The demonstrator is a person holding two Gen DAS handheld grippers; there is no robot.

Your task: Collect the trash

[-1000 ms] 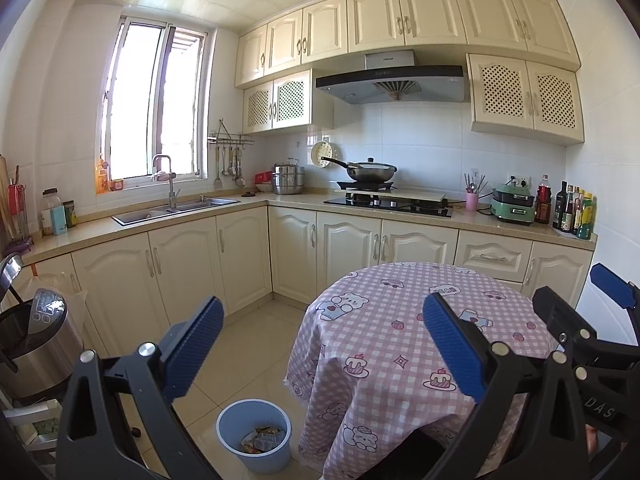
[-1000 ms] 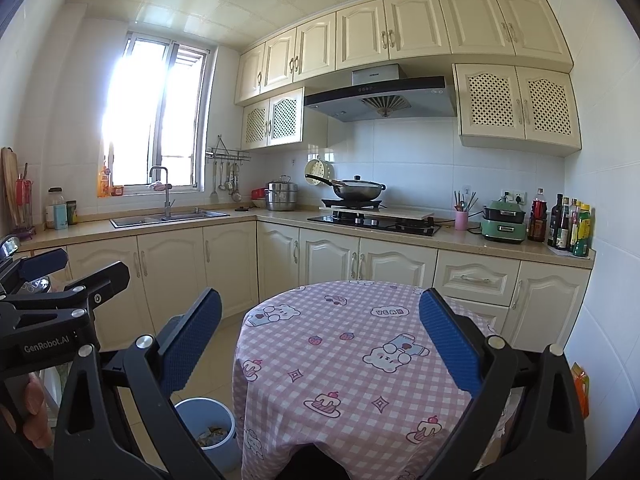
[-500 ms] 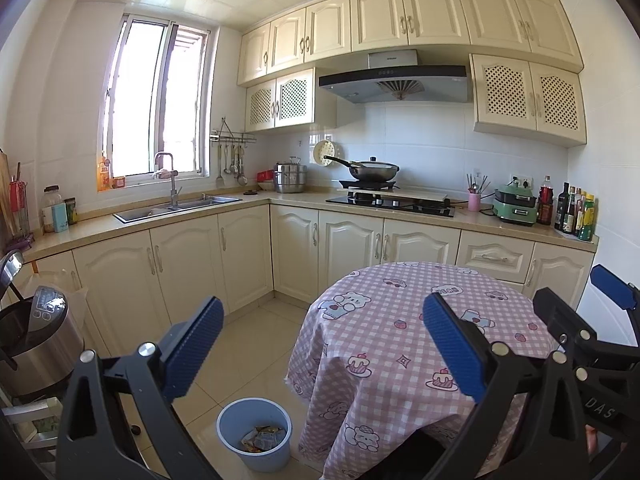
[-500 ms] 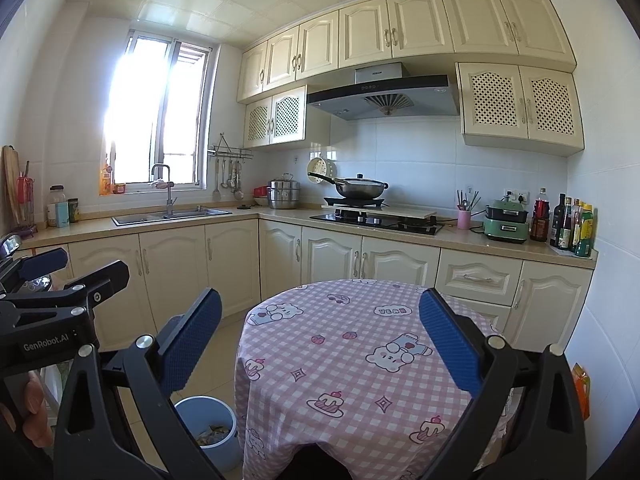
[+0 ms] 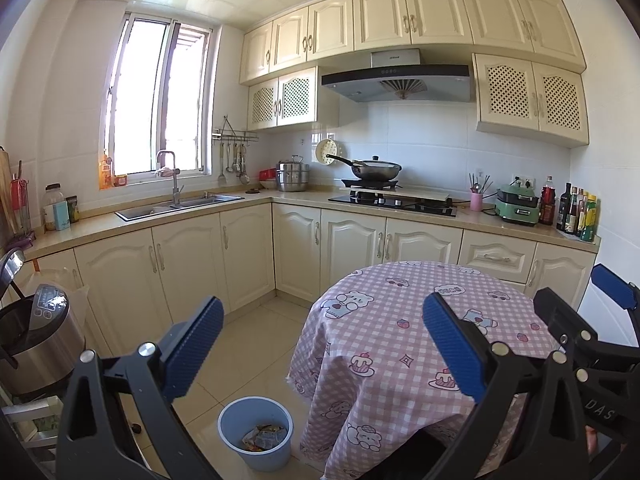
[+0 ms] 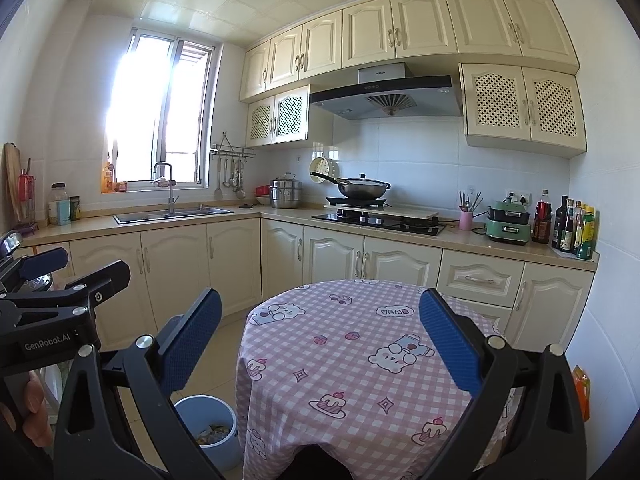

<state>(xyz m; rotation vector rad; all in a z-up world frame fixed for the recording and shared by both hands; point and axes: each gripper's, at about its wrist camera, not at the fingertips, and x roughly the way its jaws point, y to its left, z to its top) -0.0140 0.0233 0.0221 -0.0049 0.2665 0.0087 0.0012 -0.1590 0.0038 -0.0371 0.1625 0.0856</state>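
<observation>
- I am holding the left gripper (image 5: 322,344) level above the floor, pointing at the kitchen counter, jaws spread wide and gripping nothing.
- The blue bin (image 5: 256,436) is standing on the floor tiles below it, just beside the draped round table (image 5: 400,320); crumpled wrappers (image 5: 264,436) are lying inside.
- I am keeping the right gripper (image 6: 320,340) level over the tabletop, jaws equally wide and carrying nothing.
- Fingers (image 6: 34,408) are wrapping the left handle at the right view's edge.

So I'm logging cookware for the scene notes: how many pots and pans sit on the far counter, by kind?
Black lidded wok on the stove: 1
Stacked steel steamer pot: 1
Green electric cooker: 1
Total: 3
</observation>
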